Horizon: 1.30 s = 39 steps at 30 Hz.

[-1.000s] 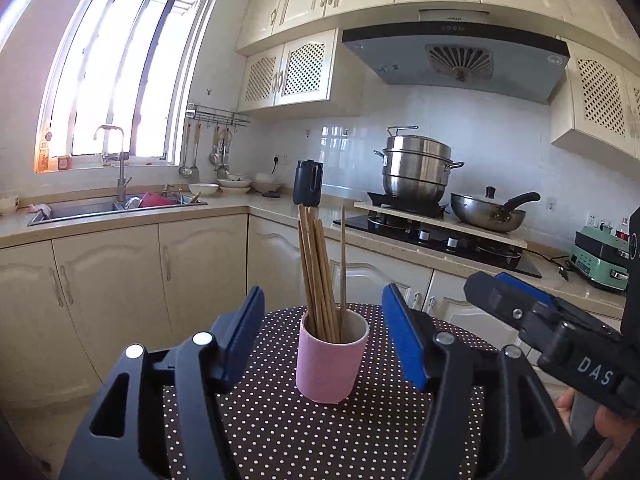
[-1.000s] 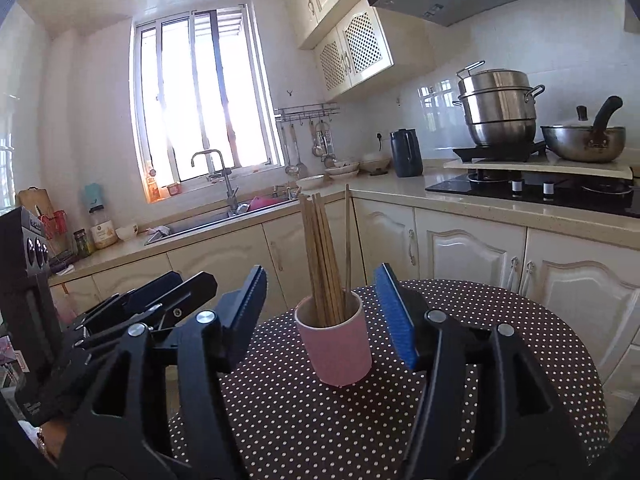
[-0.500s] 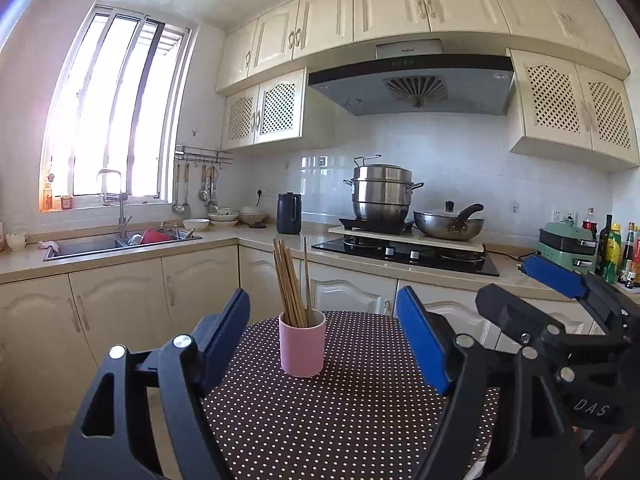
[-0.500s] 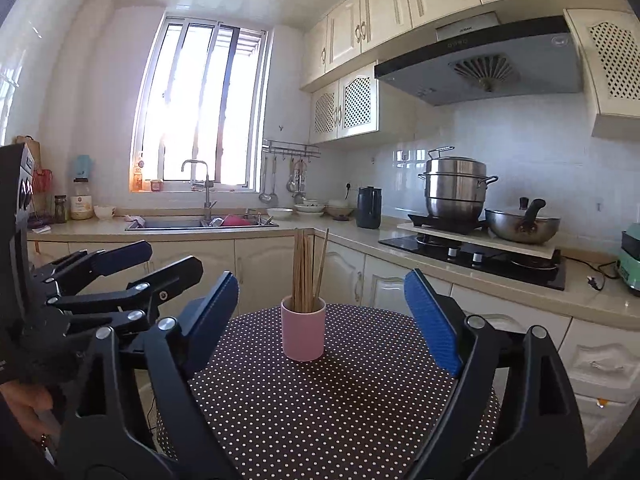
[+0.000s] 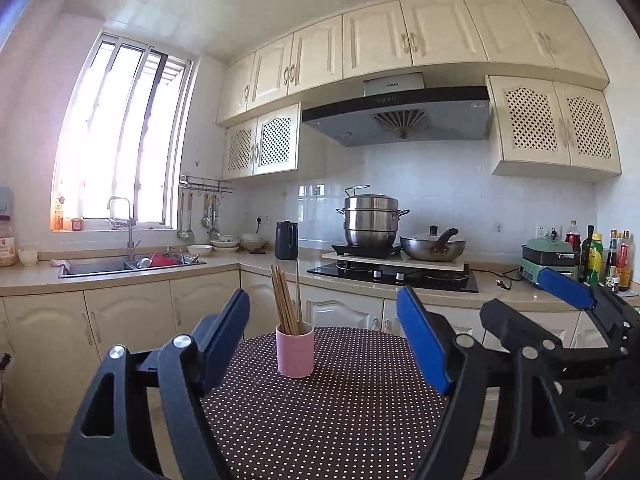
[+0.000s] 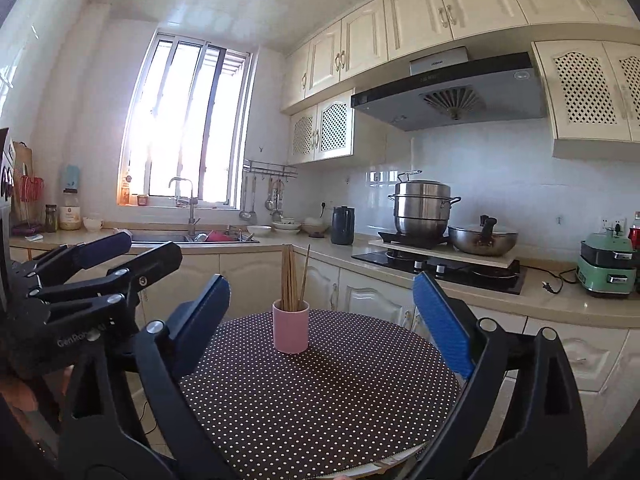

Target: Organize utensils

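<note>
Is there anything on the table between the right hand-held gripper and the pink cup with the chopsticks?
Nothing visible: only bare dotted table lies between the open right hand-held gripper and the pink cup.

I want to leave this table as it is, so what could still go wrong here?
1. The chopsticks stand tall in the small pink cup, so a knock might tip it.
2. The cup is alone on the round dotted table; tugging the cloth could topple it.
3. The left gripper and right gripper, both open and empty, flank the cup; a sideways swing might clip the sticks.
</note>
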### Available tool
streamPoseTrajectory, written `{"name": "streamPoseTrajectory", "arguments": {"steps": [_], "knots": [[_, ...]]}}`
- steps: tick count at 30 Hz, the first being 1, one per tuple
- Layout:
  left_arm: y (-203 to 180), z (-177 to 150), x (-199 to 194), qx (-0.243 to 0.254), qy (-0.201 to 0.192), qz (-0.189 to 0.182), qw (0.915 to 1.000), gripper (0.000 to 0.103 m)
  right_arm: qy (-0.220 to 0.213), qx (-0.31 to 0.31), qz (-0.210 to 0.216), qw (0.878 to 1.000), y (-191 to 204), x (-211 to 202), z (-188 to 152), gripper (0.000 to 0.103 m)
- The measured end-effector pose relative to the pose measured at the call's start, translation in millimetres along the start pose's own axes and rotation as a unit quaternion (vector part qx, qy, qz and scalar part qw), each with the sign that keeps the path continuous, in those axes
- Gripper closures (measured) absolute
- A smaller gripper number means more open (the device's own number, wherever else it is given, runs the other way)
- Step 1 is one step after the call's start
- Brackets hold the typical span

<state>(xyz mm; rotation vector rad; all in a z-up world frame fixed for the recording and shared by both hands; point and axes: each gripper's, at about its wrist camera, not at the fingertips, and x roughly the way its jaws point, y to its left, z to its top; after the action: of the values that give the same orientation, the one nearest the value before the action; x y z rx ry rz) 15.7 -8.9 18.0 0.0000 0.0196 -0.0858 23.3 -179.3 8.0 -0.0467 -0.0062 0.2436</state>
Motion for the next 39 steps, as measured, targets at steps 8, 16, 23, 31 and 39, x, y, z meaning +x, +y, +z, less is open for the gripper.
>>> {"name": "streamPoseTrajectory", "arguments": {"steps": [8, 16, 23, 31, 39], "knots": [[-8.8, 7.0, -44.1, 0.020, -0.025, 0.017, 0.9994, 0.028, -0.013, 0.019, -0.006, 1.000, 4.1, -32.1, 2.9, 0.010], [-14.4, 15.7, -66.2, 0.038, -0.045, 0.028, 0.9979, 0.028, -0.025, 0.018, -0.011, 0.999, 7.4, -47.7, 10.3, 0.009], [-20.3, 19.4, -70.6, 0.046, -0.054, 0.033, 0.9969, 0.028, -0.025, 0.016, -0.017, 0.999, 6.6, -54.5, 9.9, 0.009], [-23.1, 18.5, -72.7, 0.053, -0.058, 0.035, 0.9963, 0.028, -0.022, 0.023, -0.015, 0.999, 3.5, -55.4, 10.1, 0.009], [-22.6, 18.2, -71.3, 0.045, -0.056, 0.031, 0.9969, 0.028, -0.020, 0.023, -0.016, 0.999, 3.0, -56.1, 11.5, 0.009]]}}
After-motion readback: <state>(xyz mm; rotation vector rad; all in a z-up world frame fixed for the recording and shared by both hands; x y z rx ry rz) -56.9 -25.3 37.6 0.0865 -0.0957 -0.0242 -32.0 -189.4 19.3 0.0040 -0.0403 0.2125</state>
